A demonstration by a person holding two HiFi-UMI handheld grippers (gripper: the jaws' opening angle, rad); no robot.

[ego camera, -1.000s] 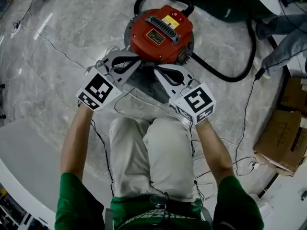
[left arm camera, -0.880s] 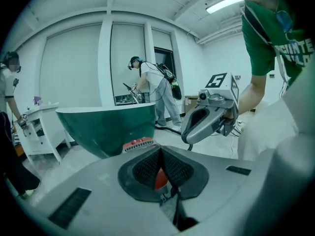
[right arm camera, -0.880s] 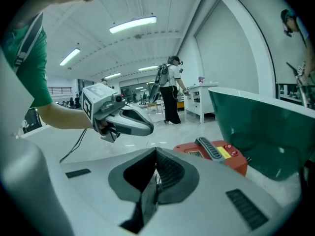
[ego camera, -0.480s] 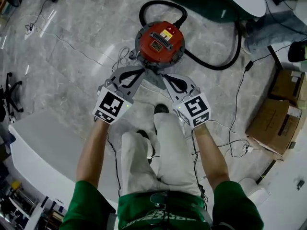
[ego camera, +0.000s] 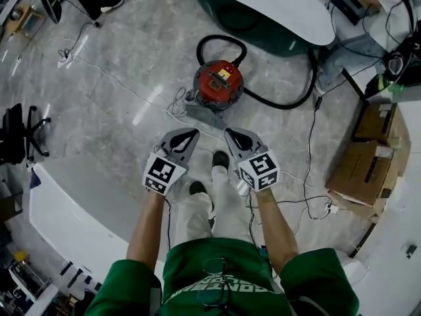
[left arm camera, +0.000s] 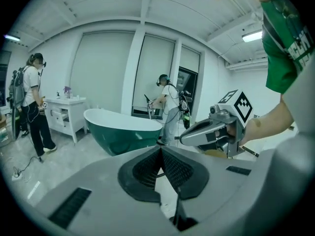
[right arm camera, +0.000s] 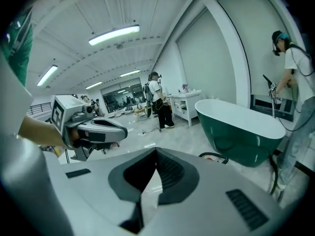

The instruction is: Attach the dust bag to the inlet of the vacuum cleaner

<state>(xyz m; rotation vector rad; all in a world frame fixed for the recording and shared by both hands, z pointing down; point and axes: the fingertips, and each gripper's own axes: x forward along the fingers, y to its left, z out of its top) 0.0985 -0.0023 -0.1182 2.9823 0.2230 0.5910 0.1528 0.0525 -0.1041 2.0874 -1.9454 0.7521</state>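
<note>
The red round vacuum cleaner (ego camera: 218,82) stands on the marble floor with its black hose (ego camera: 283,101) looping round behind it. A grey flat piece (ego camera: 202,115), perhaps the dust bag, lies against its near side. My left gripper (ego camera: 189,134) and right gripper (ego camera: 229,133) hang side by side in the air, well short of the vacuum and above my shoes. Both are shut with nothing between the pads. In the left gripper view the closed jaws (left arm camera: 161,149) point across the room, with the right gripper (left arm camera: 216,130) beside them. The right gripper view shows its closed jaws (right arm camera: 156,151) and the left gripper (right arm camera: 94,127).
A green bathtub (left arm camera: 123,132) (right arm camera: 241,132) stands beyond the vacuum. Cardboard boxes (ego camera: 368,157) sit at the right and a white counter (ego camera: 62,219) at the lower left. Cables (ego camera: 316,203) trail over the floor. An office chair (ego camera: 20,133) is at the left. People stand around the room.
Both grippers have risen away from the vacuum, still shut. The person has stood up, so the vacuum looks smaller and farther off in the head view.
</note>
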